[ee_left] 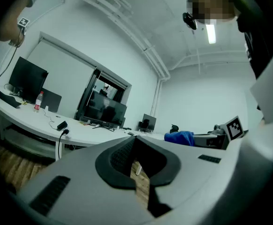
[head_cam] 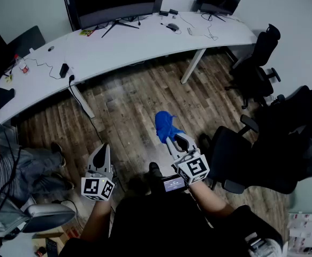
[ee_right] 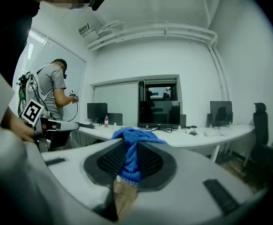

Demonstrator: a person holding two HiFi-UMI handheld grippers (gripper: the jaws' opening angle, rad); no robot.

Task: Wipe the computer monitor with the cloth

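**Cloth pinched in the right tongs, monitor well across the floor**

My right gripper [ee_right: 129, 162] has its jaws closed on the blue cloth [ee_right: 135, 137]. A fold runs down between the pads, and the rest bunches up over the tips and spills forward of them. In the head view the cloth hangs above the wooden floor [head_cam: 129, 103], well apart from the near edge of the white desk [head_cam: 145, 42].

My left gripper [ee_left: 134, 159] has its jaws together at the tips with nothing between them (only a sliver of floor shows below the pads). It sits low and to the left of the right one, and the two are apart.

The large dark computer monitor [head_cam: 113, 1] stands on its splayed foot at the desk's far edge, facing me, its screen unlit. A smaller monitor [head_cam: 220, 0] sits at the far right corner of the desk, and cables and small devices lie scattered along the top. A bottle [ee_left: 38, 101] with a red band stands toward the desk's left end.

Black office chairs [head_cam: 268, 143] crowd the right side of the room. Another person [head_cam: 11, 167] in a grey shirt is at the left edge.
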